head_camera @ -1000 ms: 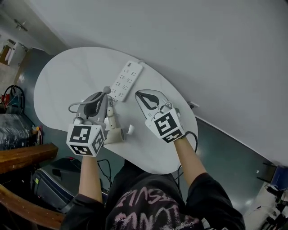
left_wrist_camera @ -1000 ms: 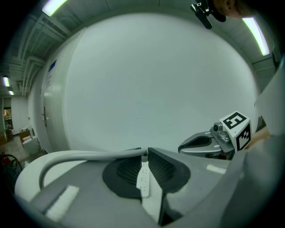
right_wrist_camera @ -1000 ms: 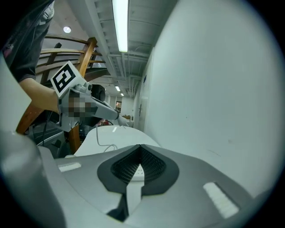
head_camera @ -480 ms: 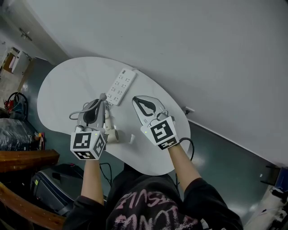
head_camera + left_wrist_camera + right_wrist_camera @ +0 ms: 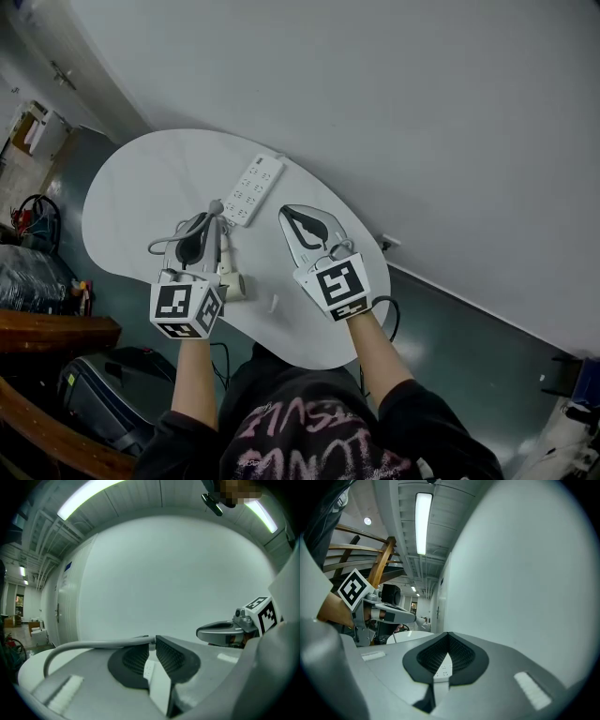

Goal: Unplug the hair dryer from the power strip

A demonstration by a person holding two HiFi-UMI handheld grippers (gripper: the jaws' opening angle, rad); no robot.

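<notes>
My left gripper (image 5: 212,216) has its fingers pressed together on the grey cord (image 5: 155,246) right at its plug end, held just beside the near end of the power strip (image 5: 251,187) on the white table (image 5: 141,187). My right gripper (image 5: 289,214) is squeezed shut on nothing, off to the other side of the strip. The hair dryer (image 5: 231,277) lies on the table by my left hand, near the table's edge. I judge the cord soft and floppy, so the hold belongs on the stiff plug body, pulled straight out, since the light strip may slide. My fingertips hide the plug, so I can't tell whether its pins are clear of the sockets, and the gripper half covers the dryer
</notes>
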